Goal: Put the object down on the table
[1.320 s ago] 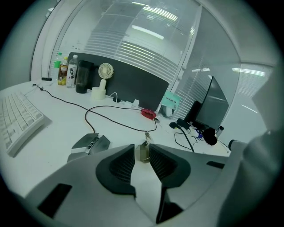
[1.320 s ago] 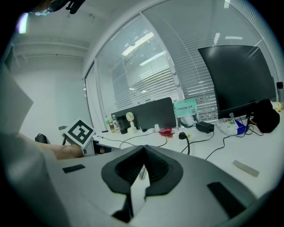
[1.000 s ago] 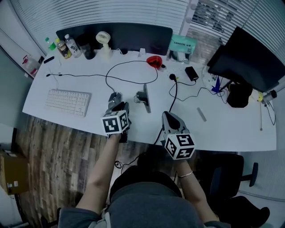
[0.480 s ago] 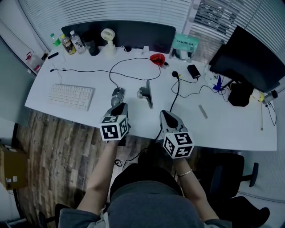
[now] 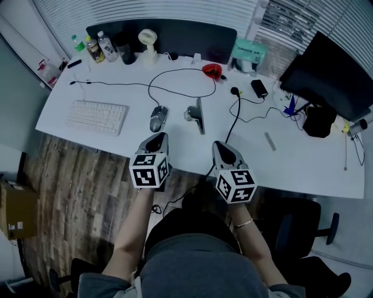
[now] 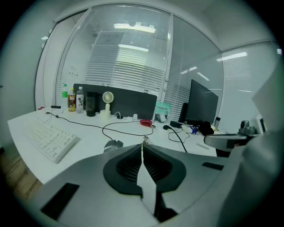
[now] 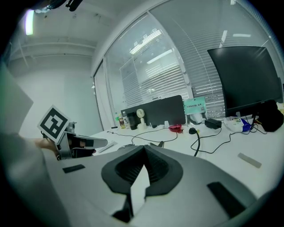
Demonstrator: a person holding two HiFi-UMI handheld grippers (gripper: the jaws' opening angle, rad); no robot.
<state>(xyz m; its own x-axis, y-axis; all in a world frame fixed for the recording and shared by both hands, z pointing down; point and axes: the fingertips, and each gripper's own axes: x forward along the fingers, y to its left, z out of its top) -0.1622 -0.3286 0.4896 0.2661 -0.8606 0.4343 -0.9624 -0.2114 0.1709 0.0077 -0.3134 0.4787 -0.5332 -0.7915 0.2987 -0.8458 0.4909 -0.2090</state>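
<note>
Mouse (image 5: 158, 118) x1 on table (image 5: 303, 157); L gripper (image 5: 157, 138) just closed, R gripper (image 5: 221, 145) closed, both empty.

Your head camera is looking steeply down onto the table (image 5: 303, 157) from above its near edge. The cameras on your left tool (image 5: 156, 138) and right tool (image 5: 220, 145) are looking low across it toward the blinds (image 5: 175, 14). All three are sharing the desk fan (image 5: 148, 39).

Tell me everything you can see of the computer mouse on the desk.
The mouse is small, wired, grey with darker sides, plastic-looking. It lies flat and upright on the white table, right of the keyboard, pointing away from the person. A black cable seems to leave its far end. Only the table touches it; the left gripper, jaws just closed on nothing, stands clear.
</note>
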